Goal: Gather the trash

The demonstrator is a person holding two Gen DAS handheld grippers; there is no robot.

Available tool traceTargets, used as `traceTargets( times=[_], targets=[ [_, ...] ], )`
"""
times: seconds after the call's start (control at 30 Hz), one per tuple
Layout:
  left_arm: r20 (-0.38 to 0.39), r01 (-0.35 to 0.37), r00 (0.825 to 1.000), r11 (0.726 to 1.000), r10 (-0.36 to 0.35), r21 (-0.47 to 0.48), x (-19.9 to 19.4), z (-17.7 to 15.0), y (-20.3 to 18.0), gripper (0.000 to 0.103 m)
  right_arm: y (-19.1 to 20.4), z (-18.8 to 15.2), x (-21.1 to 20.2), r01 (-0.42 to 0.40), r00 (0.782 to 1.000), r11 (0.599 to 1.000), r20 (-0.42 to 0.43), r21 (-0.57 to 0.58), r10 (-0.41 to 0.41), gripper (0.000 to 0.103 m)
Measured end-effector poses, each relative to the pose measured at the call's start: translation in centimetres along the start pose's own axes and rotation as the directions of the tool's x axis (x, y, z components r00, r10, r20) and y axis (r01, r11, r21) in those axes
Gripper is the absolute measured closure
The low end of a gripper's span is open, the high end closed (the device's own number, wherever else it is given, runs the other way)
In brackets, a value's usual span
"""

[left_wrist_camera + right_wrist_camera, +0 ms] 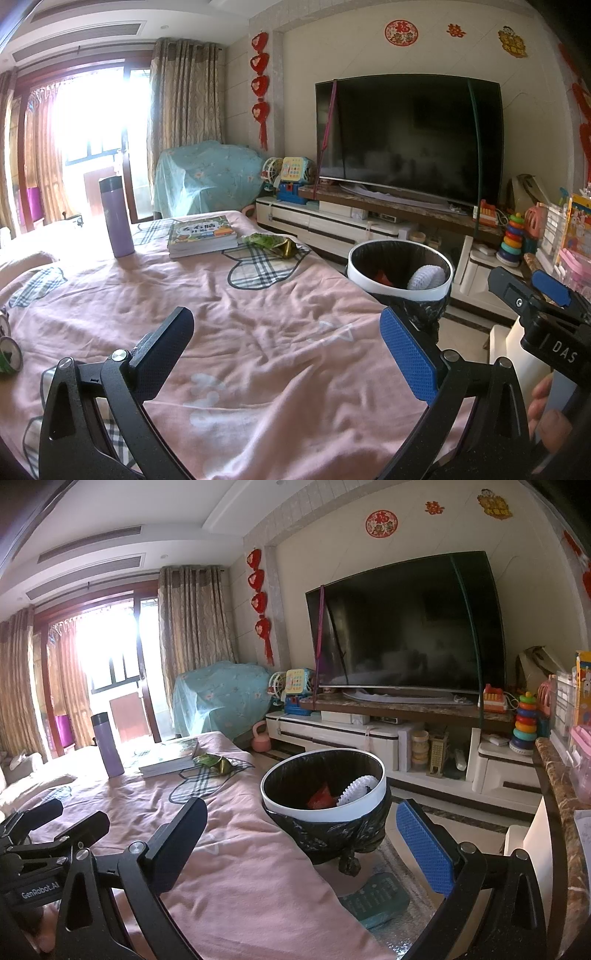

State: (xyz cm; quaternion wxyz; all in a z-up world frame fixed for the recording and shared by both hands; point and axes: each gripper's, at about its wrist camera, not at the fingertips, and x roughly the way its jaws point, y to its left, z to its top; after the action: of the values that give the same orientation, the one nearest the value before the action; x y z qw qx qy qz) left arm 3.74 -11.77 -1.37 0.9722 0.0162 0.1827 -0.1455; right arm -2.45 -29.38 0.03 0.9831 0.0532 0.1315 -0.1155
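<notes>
Left wrist, can [9, 356] cut off, edge

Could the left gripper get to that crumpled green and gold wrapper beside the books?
Probably yes. The left gripper is open and empty, and only bare pink bedsheet lies between it and the crumpled green and gold wrapper. It sits well ahead, so a long forward reach is needed.

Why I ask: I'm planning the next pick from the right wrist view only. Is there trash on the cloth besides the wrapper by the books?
Observer: Yes. A green can sits at the far left edge of the cloth, left of the left claw.
Operator: Just that one?
Observer: A silvery thing, perhaps a second can, shows just behind it, cut off by the frame.
</notes>
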Motion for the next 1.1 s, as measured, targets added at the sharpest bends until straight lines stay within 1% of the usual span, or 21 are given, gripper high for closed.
traceTargets(
  times=[0.43,0.6,0.7,0.9,1.1],
  targets=[
    [-0.001,0.001,1.000,1.000,-0.001,0.001,0.0,0.0,-0.1,0.000,0.6,-0.2,-0.1,-0.007,1.000,1.000,-0.005,0.006,0.007,0.000],
    [-0.002,0.001,1.000,1.000,-0.001,0.001,0.0,0.0,-0.1,0.000,1.6,-0.5,0.0,-0.010,1.000,1.000,-0.009,0.009,0.011,0.000],
    [-0.007,0.005,1.000,1.000,-0.005,0.003,0.2,-0.1,-0.1,0.000,1.2,-0.5,0.1,-0.012,1.000,1.000,-0.011,0.011,0.012,0.000],
    [-0.009,0.007,1.000,1.000,-0.007,0.003,0.2,-0.3,0.1,0.000,2.4,-1.1,0.0,-0.016,1.000,1.000,-0.020,0.014,0.017,0.000],
    [-0.016,0.012,1.000,1.000,-0.012,-0.004,0.4,-0.8,0.7,0.000,2.9,-1.2,-0.1,-0.022,0.999,1.000,-0.024,0.016,0.023,0.000]
  ],
)
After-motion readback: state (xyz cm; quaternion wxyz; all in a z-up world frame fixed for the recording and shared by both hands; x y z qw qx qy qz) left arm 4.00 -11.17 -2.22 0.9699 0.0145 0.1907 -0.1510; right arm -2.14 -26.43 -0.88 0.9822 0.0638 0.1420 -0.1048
